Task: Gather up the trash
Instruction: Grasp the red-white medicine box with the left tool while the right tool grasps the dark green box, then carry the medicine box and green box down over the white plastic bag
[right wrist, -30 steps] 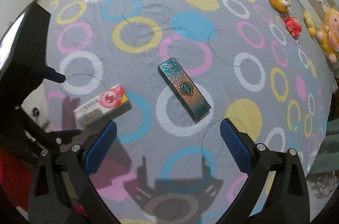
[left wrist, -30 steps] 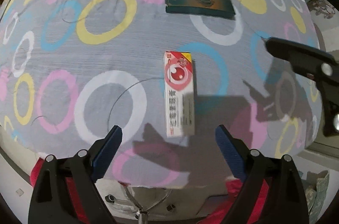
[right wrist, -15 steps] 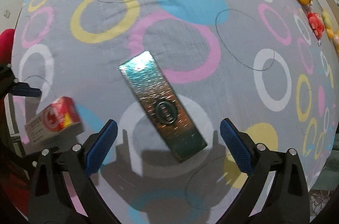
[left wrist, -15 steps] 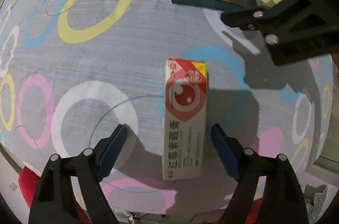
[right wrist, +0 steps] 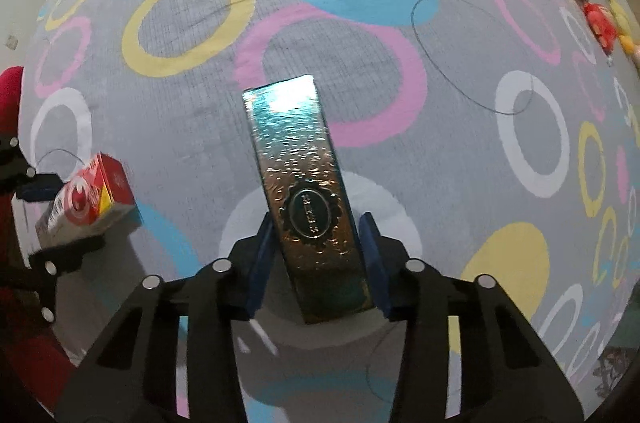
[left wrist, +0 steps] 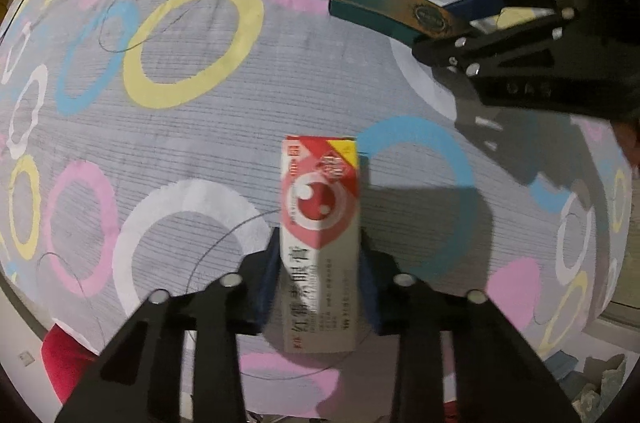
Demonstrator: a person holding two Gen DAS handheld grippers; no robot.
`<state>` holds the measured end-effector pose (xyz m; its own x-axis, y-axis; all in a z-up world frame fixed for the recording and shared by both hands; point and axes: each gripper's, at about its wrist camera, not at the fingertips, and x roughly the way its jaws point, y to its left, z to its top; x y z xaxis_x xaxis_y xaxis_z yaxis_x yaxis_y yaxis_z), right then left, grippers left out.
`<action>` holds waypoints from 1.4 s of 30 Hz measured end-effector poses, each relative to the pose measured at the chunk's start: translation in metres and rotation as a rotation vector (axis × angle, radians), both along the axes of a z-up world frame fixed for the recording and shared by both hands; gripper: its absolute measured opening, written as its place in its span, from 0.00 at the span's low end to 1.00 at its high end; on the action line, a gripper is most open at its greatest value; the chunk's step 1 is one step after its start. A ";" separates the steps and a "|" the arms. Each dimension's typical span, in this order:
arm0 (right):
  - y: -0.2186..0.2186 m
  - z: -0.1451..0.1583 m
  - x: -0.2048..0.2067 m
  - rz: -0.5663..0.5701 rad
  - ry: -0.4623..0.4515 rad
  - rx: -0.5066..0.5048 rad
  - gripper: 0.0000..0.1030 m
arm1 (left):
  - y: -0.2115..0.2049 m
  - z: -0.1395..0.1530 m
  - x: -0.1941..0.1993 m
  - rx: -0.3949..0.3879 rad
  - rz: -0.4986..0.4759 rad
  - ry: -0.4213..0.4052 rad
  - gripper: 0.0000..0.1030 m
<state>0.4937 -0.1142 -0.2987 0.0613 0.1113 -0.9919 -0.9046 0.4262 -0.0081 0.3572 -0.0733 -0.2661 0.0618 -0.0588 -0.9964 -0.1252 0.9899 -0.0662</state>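
Two boxes: red-white carton (left wrist: 318,243), glossy teal-gold embossed box (right wrist: 308,191).

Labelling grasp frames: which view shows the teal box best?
Right wrist view. The teal box fills the centre, its top face and emblem clear, between the right gripper pads. The left wrist view shows it small, at the upper right, far end hidden by that gripper.

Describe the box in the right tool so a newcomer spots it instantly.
On the grey bedsheet printed with coloured rings, the right tool has just closed on a long teal foil box. Its shiny embossed face and dark oval emblem distinguish it from the red-and-white carton.
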 end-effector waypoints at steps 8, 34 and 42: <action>-0.022 0.013 -0.043 -0.223 -0.107 0.046 0.36 | 0.037 0.015 -0.008 -0.020 0.012 -0.021 0.32; -0.050 0.180 -0.210 -0.647 -0.351 0.263 0.36 | 0.085 0.136 -0.098 0.015 -0.073 -0.234 0.32; -0.041 0.216 -0.277 -0.662 -0.380 0.311 0.36 | 0.089 0.159 -0.150 0.039 -0.116 -0.267 0.32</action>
